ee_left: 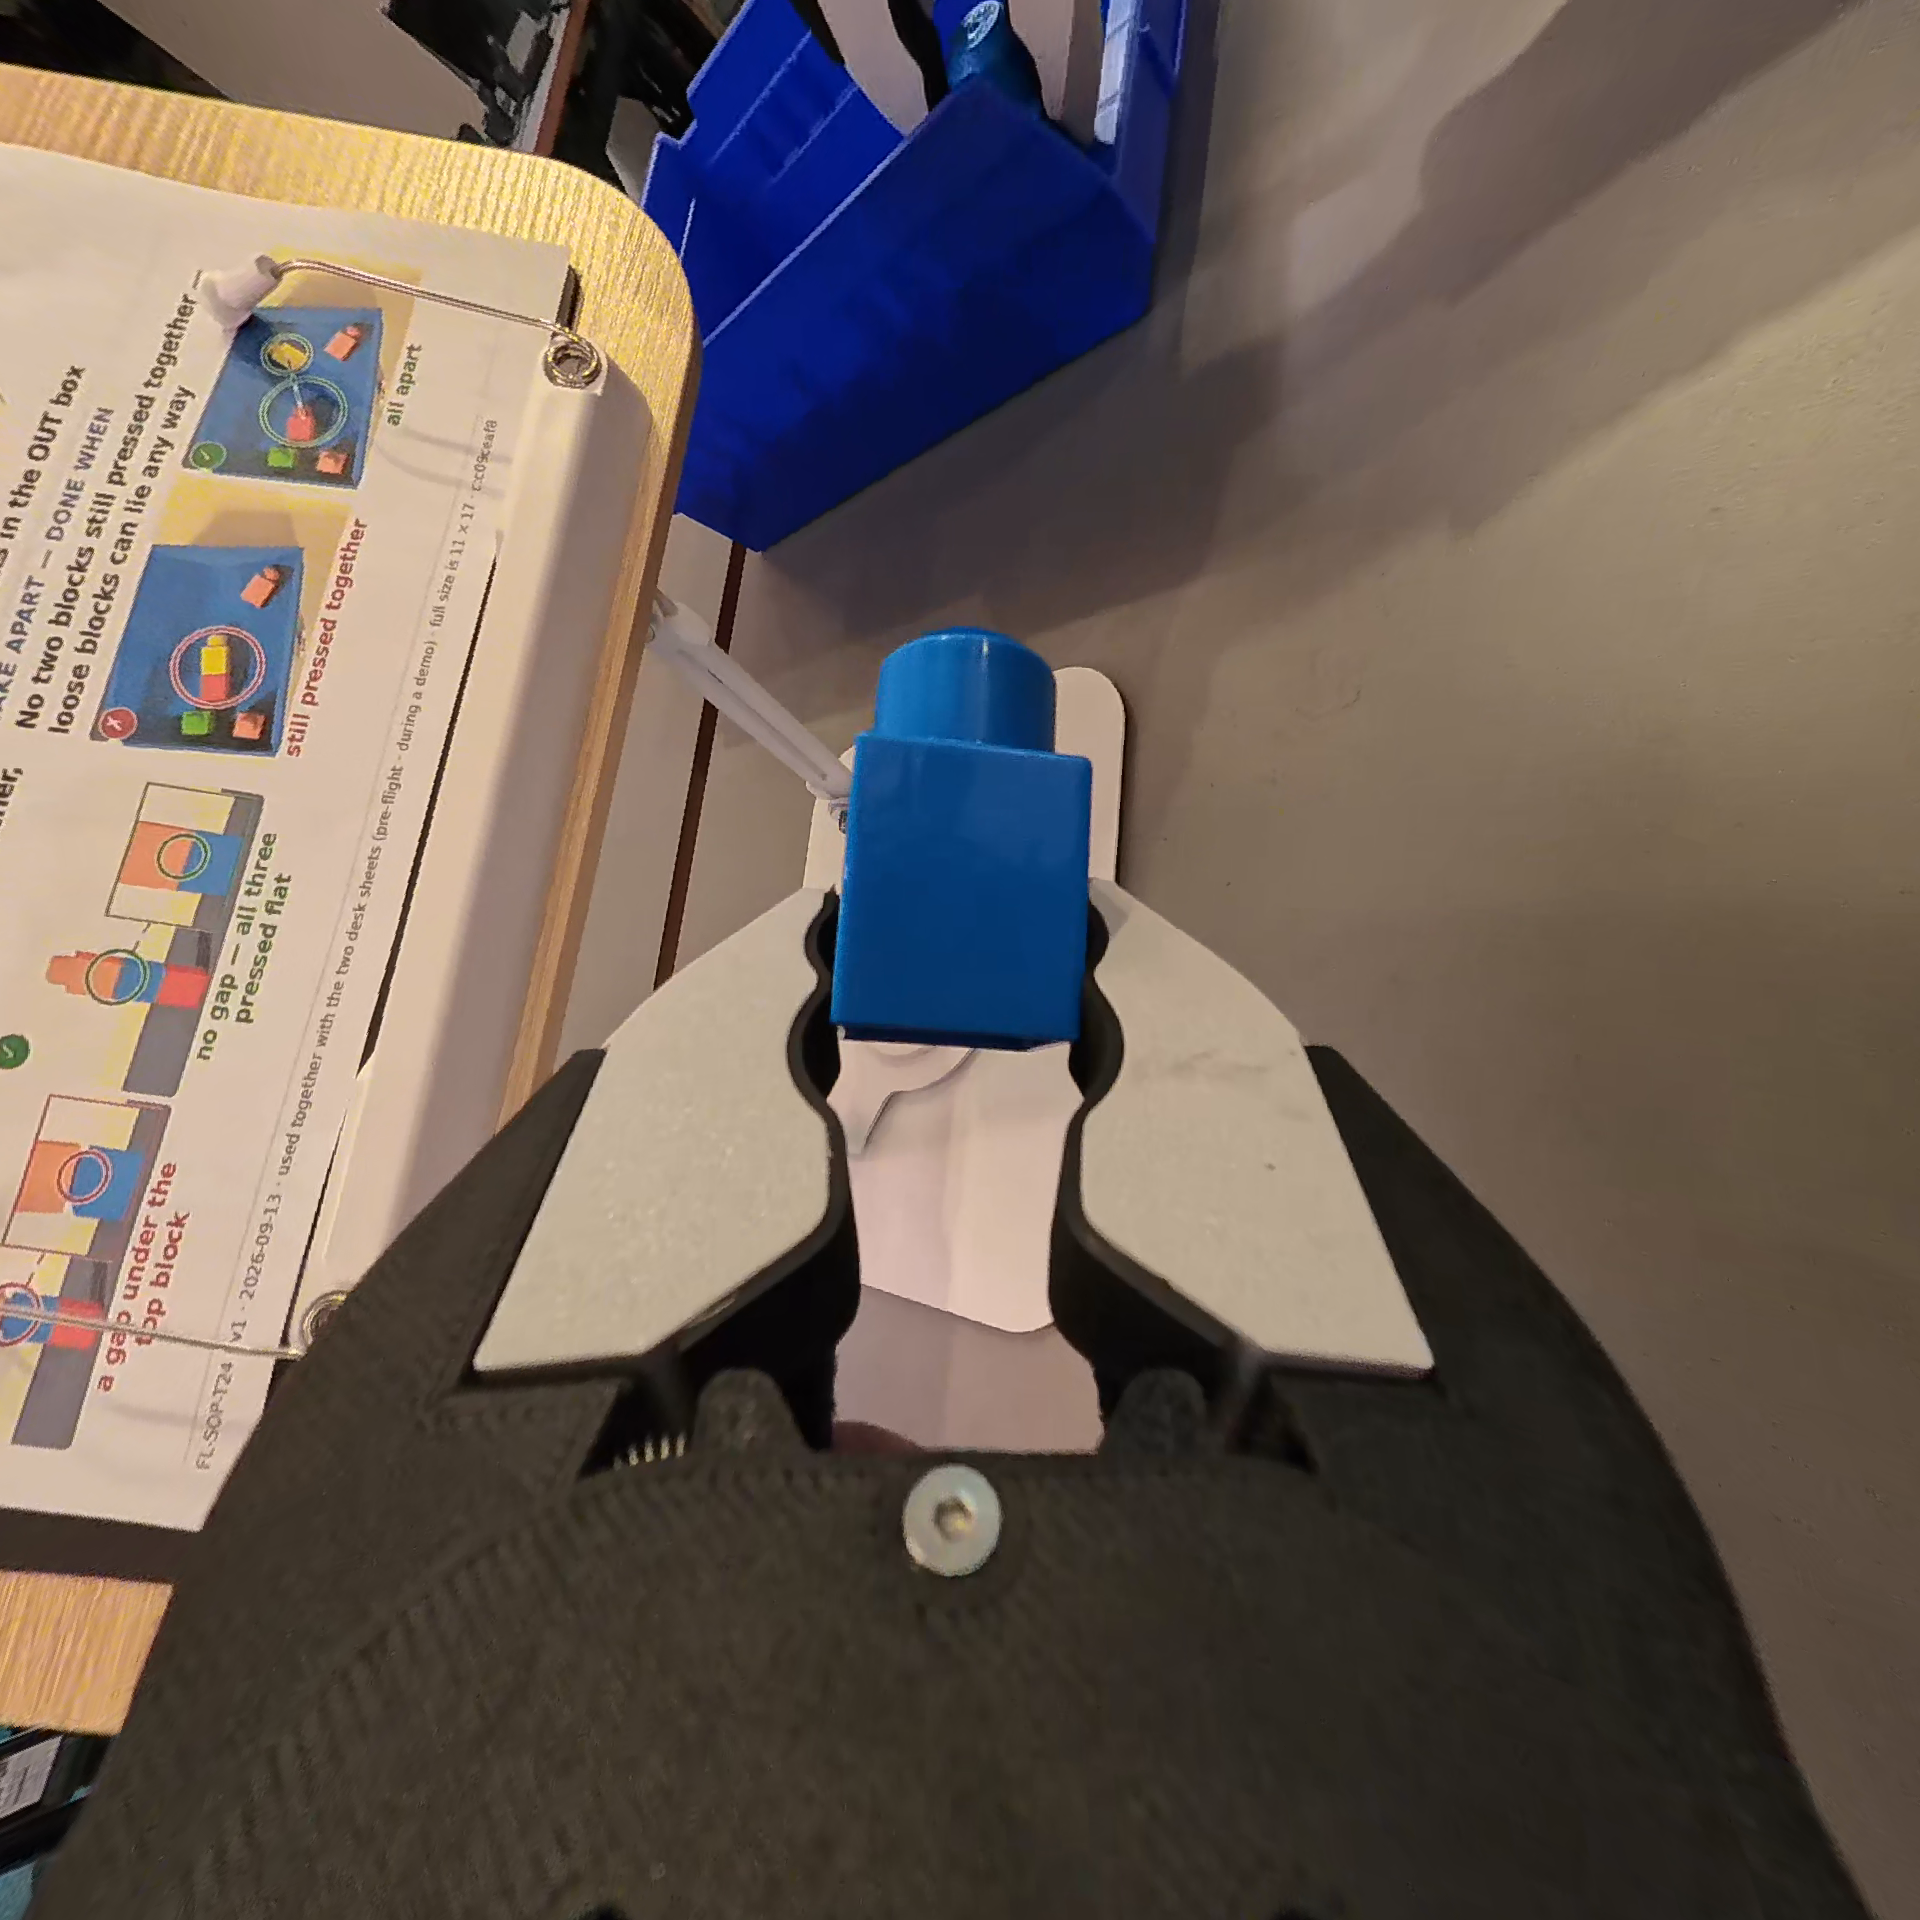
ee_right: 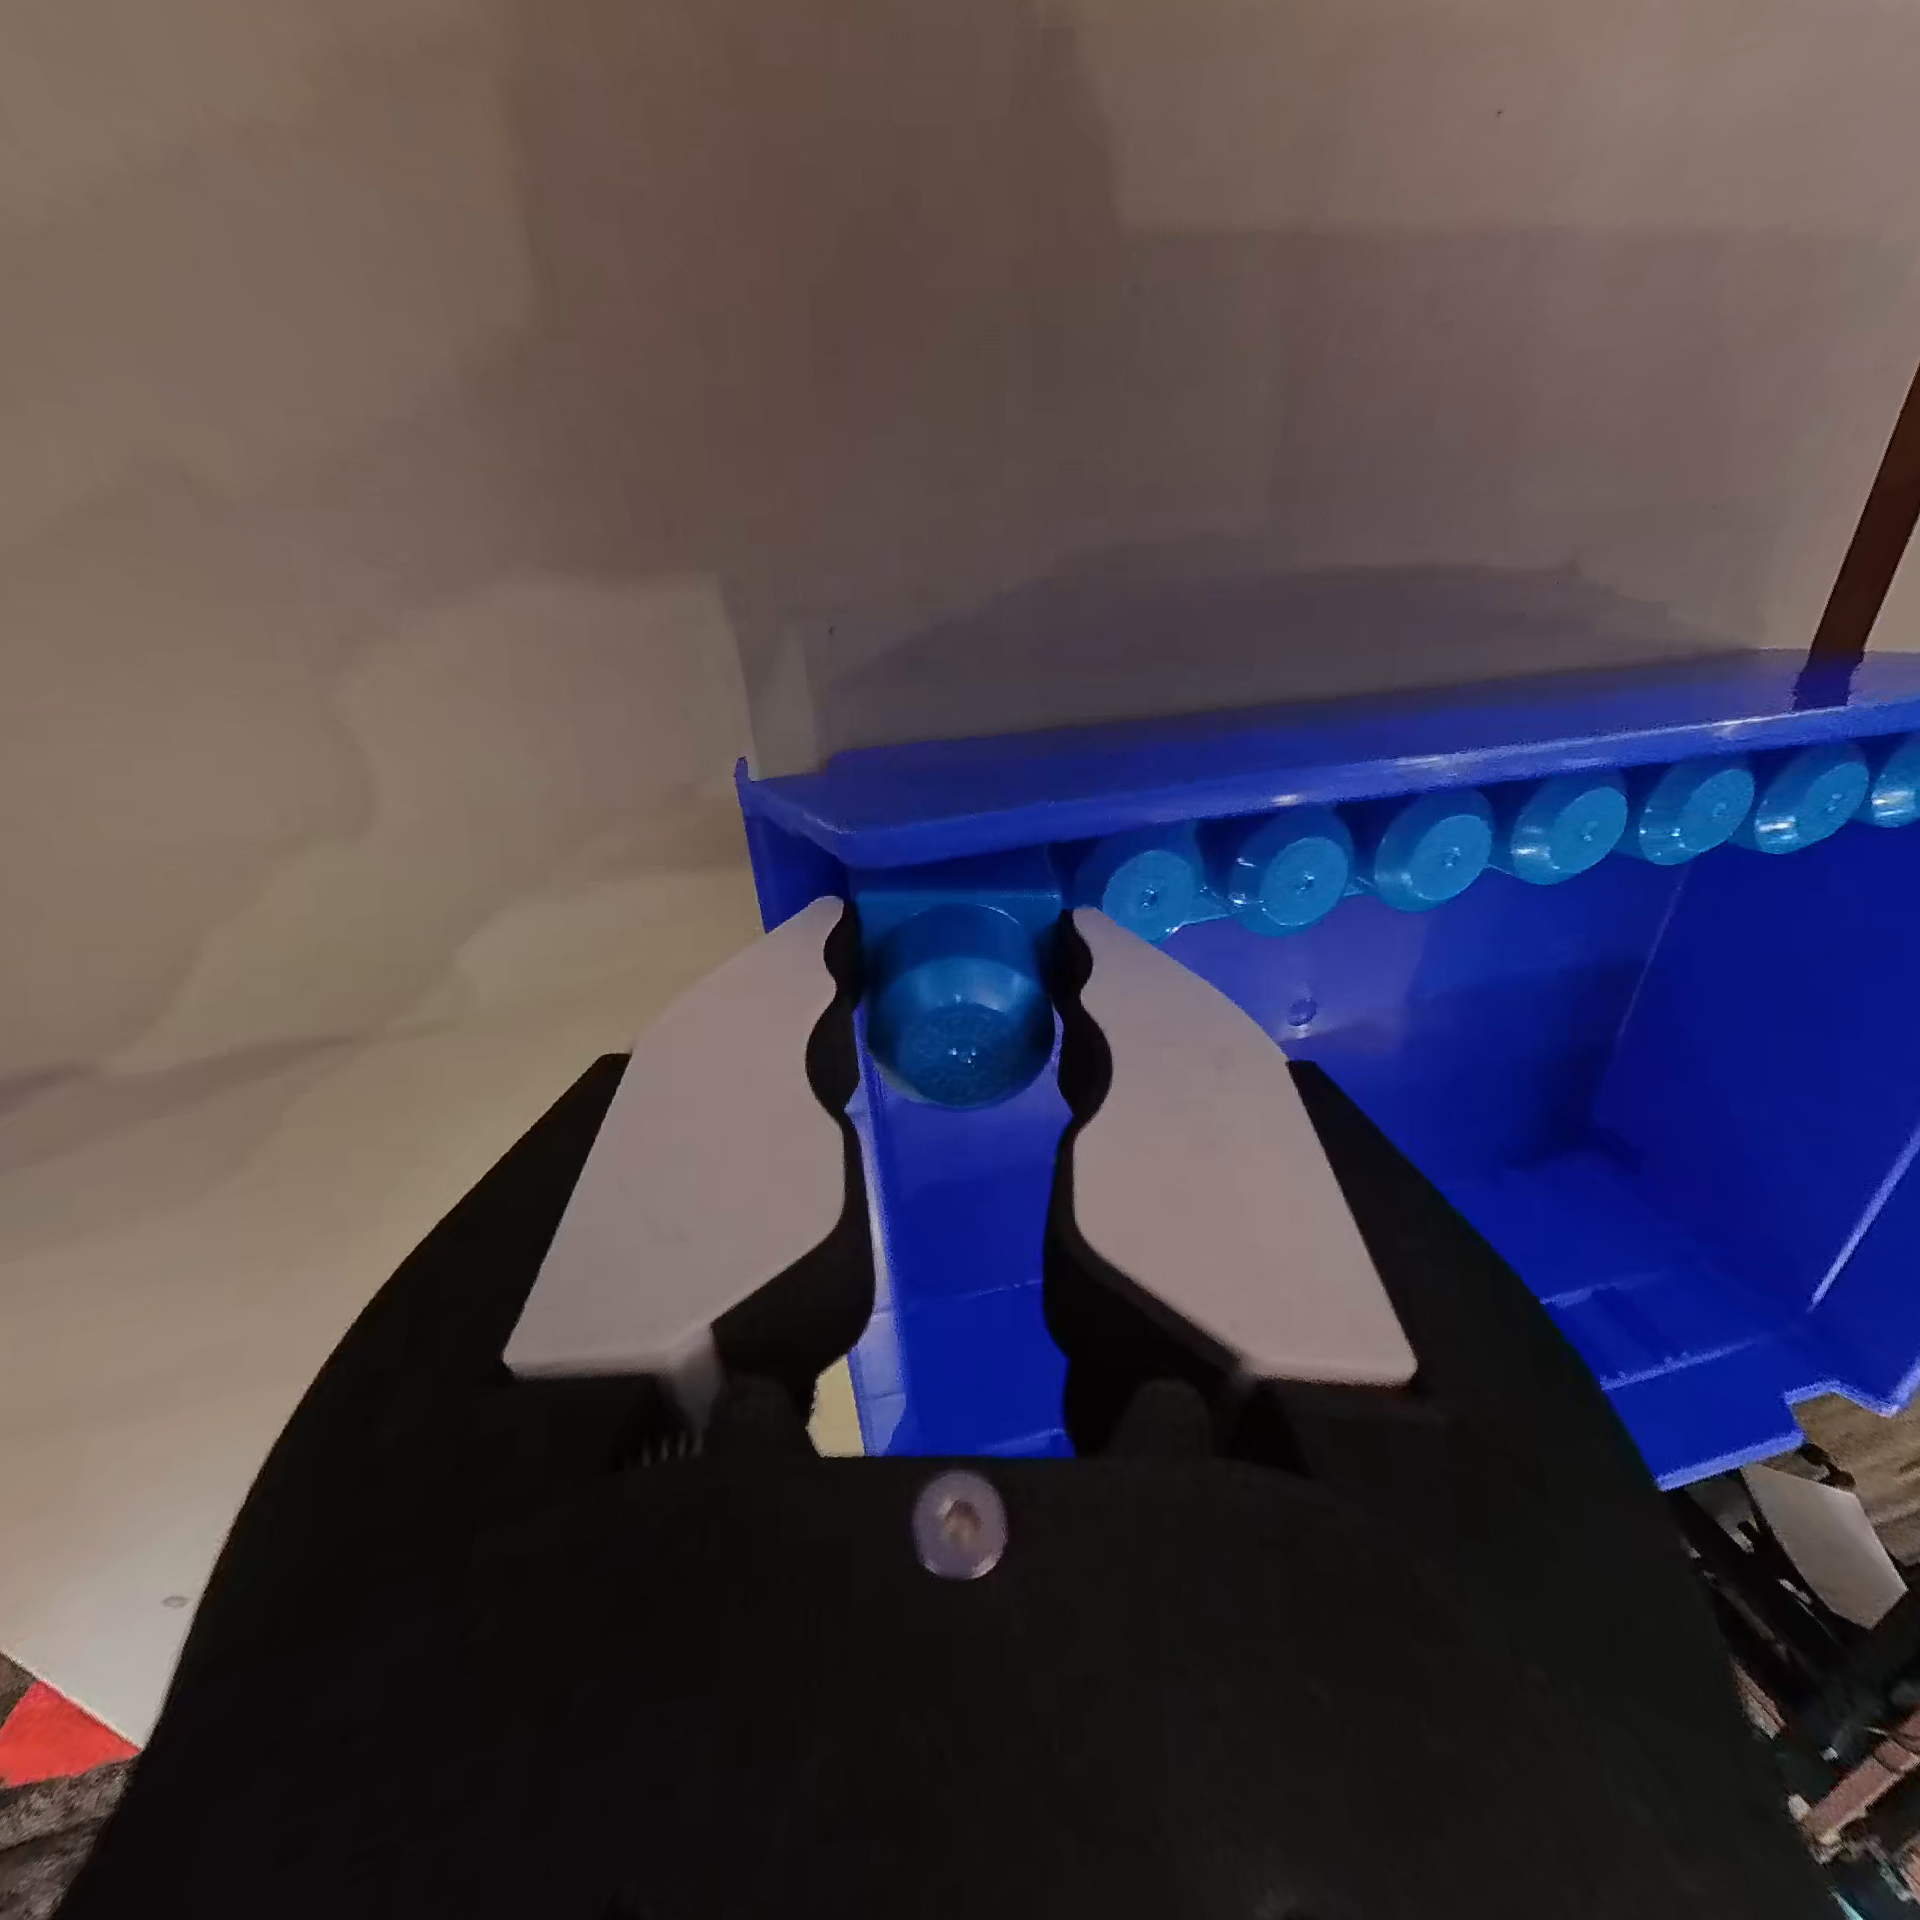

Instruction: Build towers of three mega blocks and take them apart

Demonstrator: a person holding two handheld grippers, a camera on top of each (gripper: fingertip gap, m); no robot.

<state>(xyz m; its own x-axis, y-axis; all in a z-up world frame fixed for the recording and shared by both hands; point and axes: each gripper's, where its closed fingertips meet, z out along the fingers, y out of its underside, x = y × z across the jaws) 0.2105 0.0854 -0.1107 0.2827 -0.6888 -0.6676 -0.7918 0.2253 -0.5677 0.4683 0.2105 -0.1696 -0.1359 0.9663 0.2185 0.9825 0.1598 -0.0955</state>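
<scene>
- Left gripper (ee_left: 961, 971): fingers clamped on a blue block (ee_left: 961, 894), pads pressed against its two side faces. The block is held in the air beyond the desk (ee_left: 623, 436) edge, over a white bracket (ee_left: 1096, 748) on the wall side.
- Its long axis runs along the fingers, stud pointing away from the camera towards the far wall; the open underside faces back into the gripper.
- Right gripper (ee_right: 956, 997): fingers closed on a second blue block (ee_right: 956, 1008), gripped at its sides. This block's stud points the other way, back towards the camera.
- This second block sits at the near-left corner of a blue bin (ee_right: 1455, 1091), just under the bin's rim. A row of lighter blue studs (ee_right: 1444, 862) runs along under that rim to the right; I cannot tell whether the held block is joined to that row.
- A second blue bin (ee_left: 914, 312) sits far of the desk, beside an instruction sheet (ee_left: 260, 727) clipped on the desk.
- Progress, my read: no three-block tower visible anywhere. Each gripper has one single block, nothing is pressed together. Early in a build cycle, or just after a take-apart; I cannot tell which.
- Left to do if building: line up stud to underside, press together, add a third block.
</scene>
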